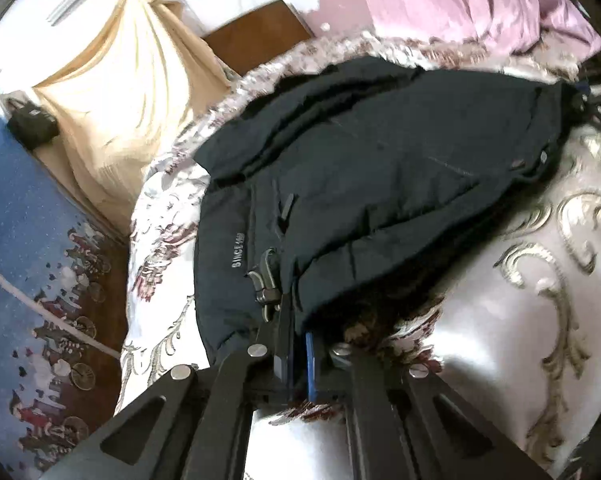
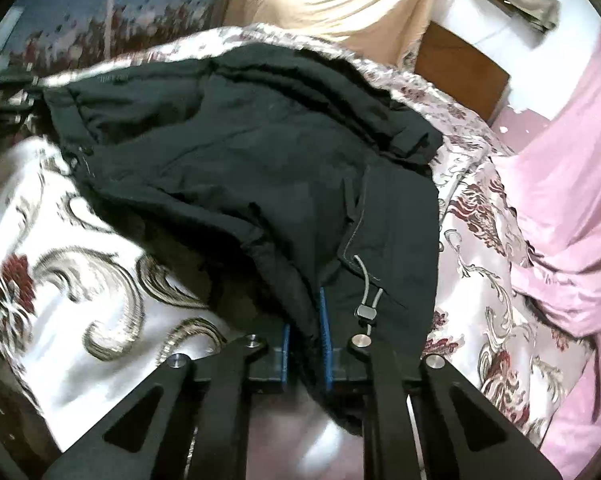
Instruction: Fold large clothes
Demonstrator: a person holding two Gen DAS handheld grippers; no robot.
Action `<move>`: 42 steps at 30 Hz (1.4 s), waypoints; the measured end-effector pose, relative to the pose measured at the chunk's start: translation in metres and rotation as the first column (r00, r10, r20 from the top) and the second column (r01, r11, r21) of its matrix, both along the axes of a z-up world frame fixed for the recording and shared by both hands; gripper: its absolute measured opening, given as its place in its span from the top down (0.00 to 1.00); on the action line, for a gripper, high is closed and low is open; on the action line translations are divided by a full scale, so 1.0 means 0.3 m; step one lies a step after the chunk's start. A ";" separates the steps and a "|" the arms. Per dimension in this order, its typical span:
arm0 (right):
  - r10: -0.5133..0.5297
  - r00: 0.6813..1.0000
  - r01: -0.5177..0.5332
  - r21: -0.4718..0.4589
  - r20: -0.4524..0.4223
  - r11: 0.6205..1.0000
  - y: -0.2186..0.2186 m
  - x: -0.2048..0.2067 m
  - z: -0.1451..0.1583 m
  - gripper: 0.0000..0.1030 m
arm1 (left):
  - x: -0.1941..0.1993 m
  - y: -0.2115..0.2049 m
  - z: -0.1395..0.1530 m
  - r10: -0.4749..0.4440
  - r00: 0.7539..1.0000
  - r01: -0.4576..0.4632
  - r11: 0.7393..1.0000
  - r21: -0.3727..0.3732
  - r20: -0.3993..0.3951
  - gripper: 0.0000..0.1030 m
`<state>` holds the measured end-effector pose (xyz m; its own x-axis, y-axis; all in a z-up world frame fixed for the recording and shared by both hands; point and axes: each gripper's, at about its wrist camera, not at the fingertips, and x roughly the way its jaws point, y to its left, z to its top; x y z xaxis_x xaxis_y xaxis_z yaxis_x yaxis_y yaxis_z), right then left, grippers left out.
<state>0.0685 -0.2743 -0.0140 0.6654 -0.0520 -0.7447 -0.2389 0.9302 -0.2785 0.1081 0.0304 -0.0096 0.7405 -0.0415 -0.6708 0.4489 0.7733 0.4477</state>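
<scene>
Gripping the near hem of the dark jacket (image 1: pixel 372 184), my left gripper (image 1: pixel 296 344) has its jaws clenched on the fabric, just beside a cord toggle (image 1: pixel 266 280) and a line of grey lettering. My right gripper (image 2: pixel 305 344) is likewise clenched, a bunched fold of the same jacket (image 2: pixel 260 152) squeezed between its blue pads (image 2: pixel 325 344), with an elastic drawcord and stopper (image 2: pixel 365 312) lying just to the side. The jacket is spread in rumpled layers across the floral bedspread (image 1: pixel 540 280), reaching from the bed's near edge toward its far edge. Past that edge I see a cream curtain (image 1: pixel 132 92), a blue patterned floor covering (image 1: pixel 24 216), and pink bedding (image 2: pixel 572 184) heaped at one side.
</scene>
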 end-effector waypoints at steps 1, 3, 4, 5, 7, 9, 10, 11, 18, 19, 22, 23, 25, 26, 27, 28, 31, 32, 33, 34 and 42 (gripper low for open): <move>-0.009 1.000 0.009 0.014 0.011 1.000 -0.010 -0.005 0.004 0.91 | -0.012 0.005 0.012 0.003 1.000 -0.002 1.000 -0.015 0.010 0.95; -0.029 0.999 0.027 0.044 0.037 0.999 -0.021 -0.036 0.021 0.92 | -0.031 0.017 0.031 0.012 1.000 -0.011 0.999 -0.045 0.011 0.95; -0.033 0.998 0.031 0.051 0.048 0.998 -0.023 -0.055 0.027 0.92 | -0.049 0.022 0.043 0.016 1.000 -0.016 0.998 -0.062 0.010 0.95; -0.035 0.998 0.032 0.054 0.052 0.998 -0.025 -0.063 0.032 0.93 | -0.065 0.026 0.053 0.020 1.000 -0.019 0.997 -0.070 0.008 0.96; -0.036 0.998 0.033 0.066 0.054 0.997 -0.024 -0.108 0.042 0.93 | -0.104 0.037 0.079 0.023 1.000 -0.023 0.995 -0.094 0.000 0.96; -0.039 0.998 0.035 0.080 0.049 0.996 -0.025 -0.150 0.058 0.93 | -0.146 0.046 0.102 0.017 1.000 -0.017 0.994 -0.110 -0.001 0.96; -0.043 0.998 0.039 0.092 0.046 0.995 -0.030 -0.169 0.070 0.93 | -0.170 0.049 0.115 0.017 1.000 -0.017 0.993 -0.116 -0.001 0.96; -0.051 0.998 0.045 0.112 0.046 0.993 -0.036 -0.197 0.088 0.93 | -0.186 0.050 0.128 0.018 1.000 -0.018 0.992 -0.124 -0.001 0.96; -0.091 0.991 0.068 0.205 0.103 0.976 -0.081 -0.225 0.218 0.94 | -0.154 0.045 0.259 0.041 0.998 -0.030 0.972 -0.231 0.044 0.96; -0.099 0.988 0.070 0.226 0.120 0.972 -0.092 -0.206 0.238 0.94 | -0.132 0.041 0.283 0.042 0.998 -0.027 0.969 -0.246 0.055 0.96; -0.126 0.977 0.073 0.281 0.175 0.957 -0.115 -0.140 0.297 0.94 | -0.047 0.016 0.358 0.052 0.994 -0.022 0.956 -0.293 0.096 0.96; -0.142 0.970 0.076 0.306 0.198 0.949 -0.134 -0.102 0.323 0.94 | -0.017 0.010 0.376 0.057 0.993 -0.022 0.952 -0.305 0.104 0.96; -0.171 0.959 0.086 0.342 0.225 0.936 -0.136 -0.049 0.359 0.94 | 0.061 -0.003 0.418 0.071 0.991 -0.028 0.942 -0.334 0.115 0.96; -0.187 0.953 0.092 0.359 0.240 0.929 -0.149 -0.012 0.379 0.94 | 0.095 -0.008 0.435 0.077 0.990 -0.031 0.939 -0.343 0.120 0.96; -0.199 0.946 0.095 0.370 0.255 0.924 -0.157 0.025 0.397 0.94 | 0.133 -0.012 0.450 0.084 0.989 -0.035 0.936 -0.351 0.126 0.96; -0.209 0.940 0.098 0.374 0.269 0.922 -0.163 0.063 0.414 0.94 | 0.176 -0.013 0.463 0.091 0.987 -0.040 0.933 -0.358 0.129 0.96; -0.236 0.920 0.114 0.361 0.314 0.925 -0.185 0.186 0.447 0.94 | 0.312 -0.014 0.493 0.117 0.985 -0.061 0.921 -0.384 0.124 0.96; -0.245 0.914 0.120 0.362 0.323 0.924 -0.190 0.229 0.454 0.94 | 0.350 -0.016 0.498 0.123 0.985 -0.065 0.919 -0.388 0.125 0.96; -0.251 0.910 0.124 0.362 0.329 0.924 -0.185 0.263 0.456 0.94 | 0.392 -0.020 0.500 0.129 0.984 -0.071 0.918 -0.390 0.126 0.96; -0.257 0.906 0.129 0.361 0.335 0.924 -0.187 0.306 0.459 0.94 | 0.435 -0.028 0.502 0.137 0.982 -0.076 0.918 -0.388 0.129 0.96; -0.280 0.895 0.165 0.327 0.346 0.930 -0.216 0.736 0.506 0.94 | 0.824 -0.078 0.519 0.188 0.977 -0.126 0.891 -0.436 0.101 0.96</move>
